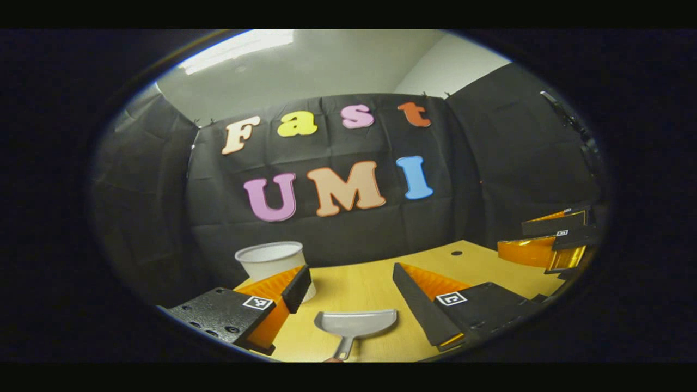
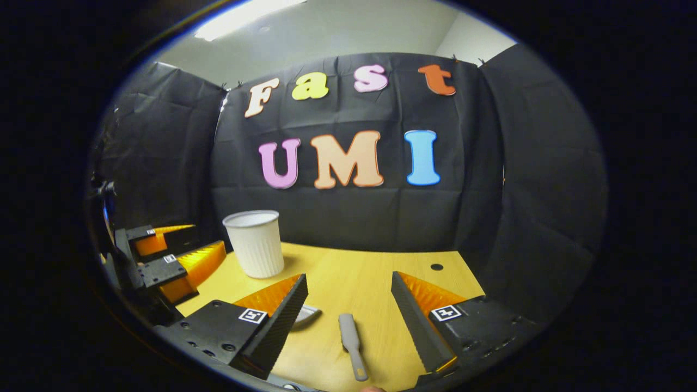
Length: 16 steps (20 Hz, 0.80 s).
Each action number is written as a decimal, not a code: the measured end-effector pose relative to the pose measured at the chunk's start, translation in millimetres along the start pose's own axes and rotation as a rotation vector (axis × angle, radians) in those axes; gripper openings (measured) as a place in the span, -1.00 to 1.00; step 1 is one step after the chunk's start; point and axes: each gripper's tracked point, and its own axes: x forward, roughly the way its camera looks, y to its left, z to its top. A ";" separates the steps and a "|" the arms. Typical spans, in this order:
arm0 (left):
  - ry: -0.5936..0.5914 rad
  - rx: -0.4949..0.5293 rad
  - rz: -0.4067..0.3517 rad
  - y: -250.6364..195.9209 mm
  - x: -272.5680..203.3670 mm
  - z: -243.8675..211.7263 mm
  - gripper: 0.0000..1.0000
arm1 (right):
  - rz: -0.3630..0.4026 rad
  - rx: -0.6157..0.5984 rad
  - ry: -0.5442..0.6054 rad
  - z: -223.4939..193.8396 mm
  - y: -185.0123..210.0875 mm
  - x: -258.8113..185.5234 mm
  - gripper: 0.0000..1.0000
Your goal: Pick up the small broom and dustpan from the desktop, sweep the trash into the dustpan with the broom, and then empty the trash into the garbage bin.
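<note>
Light wood desktop (image 2: pixel 359 272), one small dark hole (image 2: pixel 436 267) near its far edge. Black cloth wall (image 2: pixel 348 218) directly behind desktop; white ceiling (image 2: pixel 337 32) above, light panel (image 2: pixel 245 19) lit.

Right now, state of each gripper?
Left gripper: open, empty, over the dustpan.
Right gripper: open, empty, over the broom.

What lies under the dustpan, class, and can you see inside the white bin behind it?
The dustpan lies flat on the yellow desktop. The white bin stands beyond it; its rim shows, but its inside is hidden from this low angle.
</note>
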 end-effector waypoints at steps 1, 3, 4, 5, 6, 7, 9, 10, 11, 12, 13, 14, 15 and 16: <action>-0.025 0.005 -0.002 3.1 -2.4 7.5 0.85 | -0.016 0.013 -0.028 15.9 -0.8 -6.0 0.85; -0.039 -0.016 -0.014 7.2 -4.2 14.1 0.85 | -0.045 0.031 -0.060 36.2 2.0 -15.6 0.85; -0.057 -0.029 -0.008 12.0 -4.3 15.8 0.85 | -0.051 0.032 -0.085 44.5 7.0 -21.1 0.84; -0.071 -0.043 0.004 18.2 -1.6 21.1 0.86 | -0.062 0.026 -0.095 48.5 8.2 -23.8 0.84; -0.080 -0.058 0.007 24.0 0.6 21.4 0.99 | -0.072 0.024 -0.105 50.1 11.1 -24.4 0.84; -0.085 -0.071 -0.001 25.8 1.6 22.8 1.00 | -0.077 0.023 -0.111 50.3 14.6 -25.1 0.84; -0.095 -0.073 -0.013 27.2 0.7 24.0 0.85 | -0.092 0.024 -0.119 52.2 16.8 -24.2 0.84; -0.104 -0.071 -0.016 30.6 2.0 27.9 0.85 | -0.098 0.021 -0.118 53.0 17.0 -25.9 0.84; -0.115 -0.069 -0.017 32.2 2.7 31.9 0.99 | -0.104 0.019 -0.116 52.8 16.9 -24.2 0.84; -0.123 -0.067 -0.019 33.0 4.5 34.3 1.00 | -0.107 0.020 -0.118 53.2 17.6 -24.9 0.84; -0.131 -0.066 -0.021 33.1 4.5 37.0 1.00 | -0.107 0.021 -0.116 53.8 18.4 -25.9 0.84; -0.135 -0.066 -0.024 31.8 4.3 37.0 0.85 | -0.110 0.021 -0.118 54.8 18.3 -25.2 0.84; -0.140 -0.065 -0.027 32.1 4.8 39.1 0.85 | -0.113 0.020 -0.121 55.7 17.8 -26.3 0.84; -0.144 -0.066 -0.029 32.0 5.2 39.3 0.85 | -0.113 0.019 -0.122 56.6 17.8 -25.5 0.84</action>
